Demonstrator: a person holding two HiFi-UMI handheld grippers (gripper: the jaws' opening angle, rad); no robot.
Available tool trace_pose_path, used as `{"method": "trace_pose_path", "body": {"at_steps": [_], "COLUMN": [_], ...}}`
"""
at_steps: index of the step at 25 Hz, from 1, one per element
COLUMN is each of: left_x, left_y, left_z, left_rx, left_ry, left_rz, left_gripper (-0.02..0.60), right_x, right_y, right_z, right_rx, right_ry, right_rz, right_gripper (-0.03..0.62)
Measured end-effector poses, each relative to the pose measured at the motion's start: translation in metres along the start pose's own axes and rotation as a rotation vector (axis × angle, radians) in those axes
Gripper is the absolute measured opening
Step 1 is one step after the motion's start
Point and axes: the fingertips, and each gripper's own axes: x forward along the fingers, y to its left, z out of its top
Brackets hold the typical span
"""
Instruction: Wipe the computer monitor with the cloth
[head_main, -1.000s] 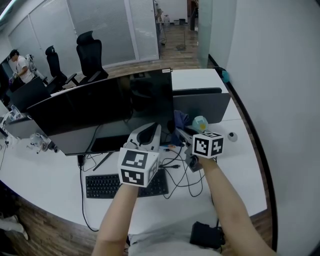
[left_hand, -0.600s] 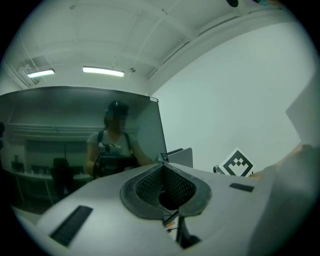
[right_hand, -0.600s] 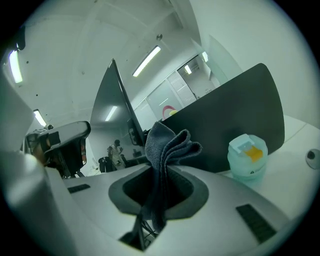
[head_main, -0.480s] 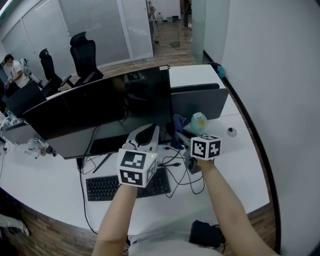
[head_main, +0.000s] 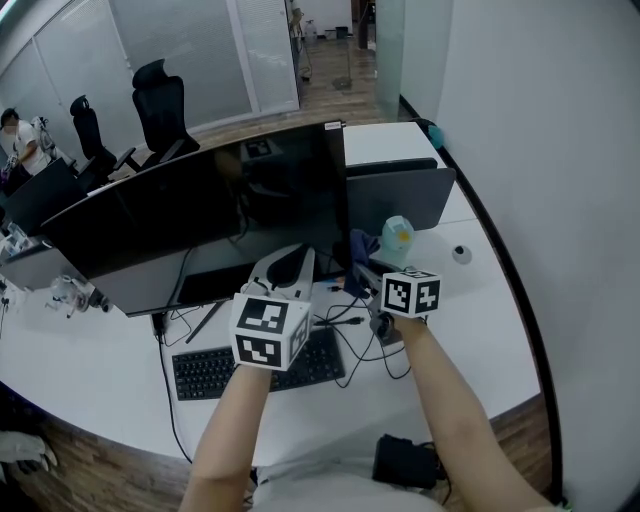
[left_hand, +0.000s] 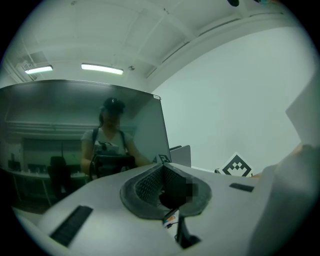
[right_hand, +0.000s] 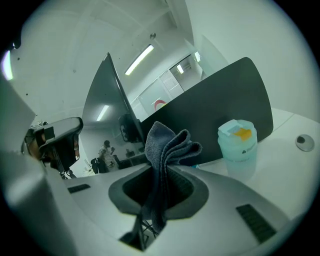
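A wide curved black monitor (head_main: 220, 215) stands across the white desk (head_main: 470, 330), its screen dark and reflective (left_hand: 75, 125). My right gripper (head_main: 365, 275) is low in front of the monitor's right end, shut on a blue-grey cloth (right_hand: 165, 150). The bunched cloth (head_main: 362, 248) sticks up past the fingertips. My left gripper (head_main: 290, 268) is just left of it, close below the screen. Its jaws (left_hand: 162, 172) are shut with nothing between them.
A black keyboard (head_main: 255, 365) and loose cables (head_main: 355, 340) lie under my hands. A pale wipes tub (right_hand: 239, 145) stands by a grey partition panel (head_main: 400, 200). A small round knob (head_main: 460, 254) sits to the right. A black object (head_main: 405, 462) lies at the desk's front edge.
Both grippers stay almost where they were, the right still shut on the cloth. The head view has shifted slightly.
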Motion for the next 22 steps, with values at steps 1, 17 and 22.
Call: {"method": "trace_pose_path", "body": {"at_steps": [1, 17, 22], "left_x": [-0.001, -0.020, -0.028], "left_y": [0.000, 0.011, 0.018], "left_z": [-0.001, -0.015, -0.019], "left_rx": [0.001, 0.007, 0.000], "left_ry": [0.002, 0.026, 0.031], "left_rz": [-0.002, -0.035, -0.037], "left_gripper": [0.008, 0.008, 0.008], "right_x": [0.000, -0.008, -0.008], "right_y": [-0.001, -0.014, -0.017], "right_z": [-0.002, -0.026, -0.034], "right_rx": [0.005, 0.237, 0.364], "right_ry": [-0.002, -0.119, -0.200], "right_rz": [-0.005, -0.103, -0.123], "right_gripper": [0.066, 0.067, 0.067]}}
